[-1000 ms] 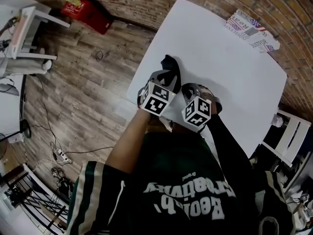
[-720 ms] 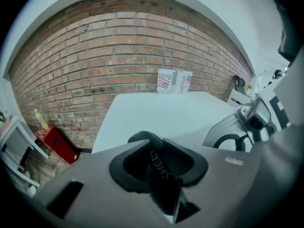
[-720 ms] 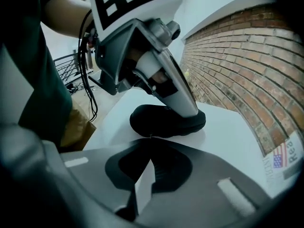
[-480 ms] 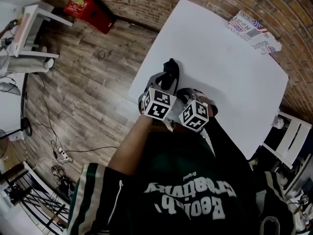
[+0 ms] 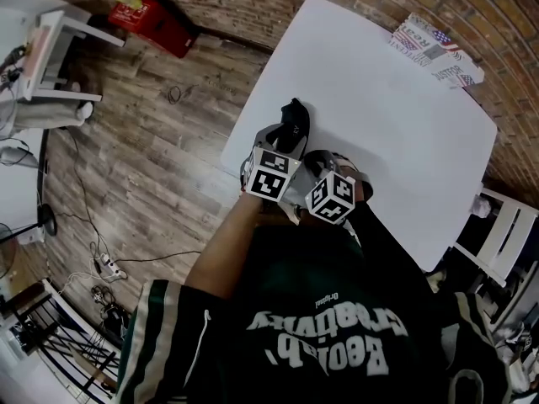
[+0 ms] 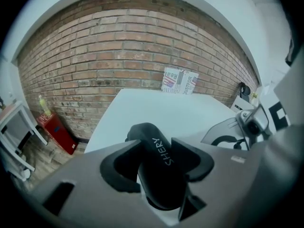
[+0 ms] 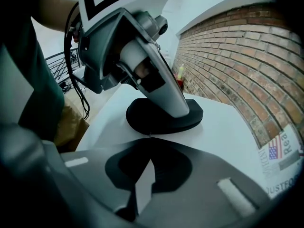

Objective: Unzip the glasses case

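Note:
A black glasses case (image 5: 295,120) with white lettering lies near the left edge of the white table (image 5: 387,99). My left gripper (image 6: 156,145) straddles the case (image 6: 159,175). Its jaws have just been opening, and the pads now stand on either side of the case without squeezing it. My right gripper (image 7: 148,139) is shut, its tips meeting at the near rim of the case (image 7: 156,120). A tiny thin tab shows there, and I cannot tell whether it is pinched. In the head view both marker cubes sit side by side and hide the jaws.
The case lies close to the table's left edge, with wooden floor (image 5: 143,158) below. A printed paper packet (image 5: 434,49) lies at the far right corner. On the floor are a red box (image 5: 152,19) and cables (image 5: 101,268), with white furniture (image 5: 50,57) beside them.
My right gripper has slid left until its cube sits next to the left one. The left gripper and the case have stayed in place.

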Motion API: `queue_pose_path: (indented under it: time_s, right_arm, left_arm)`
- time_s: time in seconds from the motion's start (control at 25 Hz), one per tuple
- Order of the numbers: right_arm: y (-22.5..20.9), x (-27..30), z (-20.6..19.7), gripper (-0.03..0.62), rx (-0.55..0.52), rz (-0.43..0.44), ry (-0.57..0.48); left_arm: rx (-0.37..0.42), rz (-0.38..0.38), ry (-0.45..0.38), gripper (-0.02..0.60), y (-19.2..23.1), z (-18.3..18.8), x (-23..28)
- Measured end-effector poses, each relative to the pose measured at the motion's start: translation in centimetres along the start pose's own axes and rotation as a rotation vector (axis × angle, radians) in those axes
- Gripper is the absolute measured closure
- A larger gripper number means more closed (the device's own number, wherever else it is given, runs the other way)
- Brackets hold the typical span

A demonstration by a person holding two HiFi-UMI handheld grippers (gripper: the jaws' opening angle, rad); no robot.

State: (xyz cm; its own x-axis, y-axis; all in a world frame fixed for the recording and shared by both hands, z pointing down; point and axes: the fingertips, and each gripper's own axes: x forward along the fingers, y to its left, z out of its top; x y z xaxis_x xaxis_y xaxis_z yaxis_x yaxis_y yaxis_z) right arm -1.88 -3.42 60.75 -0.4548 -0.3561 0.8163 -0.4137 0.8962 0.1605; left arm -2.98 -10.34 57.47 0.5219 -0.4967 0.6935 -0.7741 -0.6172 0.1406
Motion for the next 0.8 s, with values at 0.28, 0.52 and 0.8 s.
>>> queue_pose_path:
  time_s: [0.28,0.52,0.8]
  right_arm:
    - [-1.1,0.0,-0.4,0.58,0.034,-0.046,0.022]
    - [-2.2,0.1,-0.2,0.58,0.029,-0.059,0.018]
    - [-3.6,0.6,-0.4,0.58,-0.001,-0.066,0.013]
  left_arm:
    - [0.011,-0.014,-0.002,0.374,-0.1,0.2,0.1]
    - [0.001,-0.027,0.019,0.374,0.1,0.1,-0.2]
    - [0.005,-0.042,0.021,0.374,0.1,0.1,0.2]
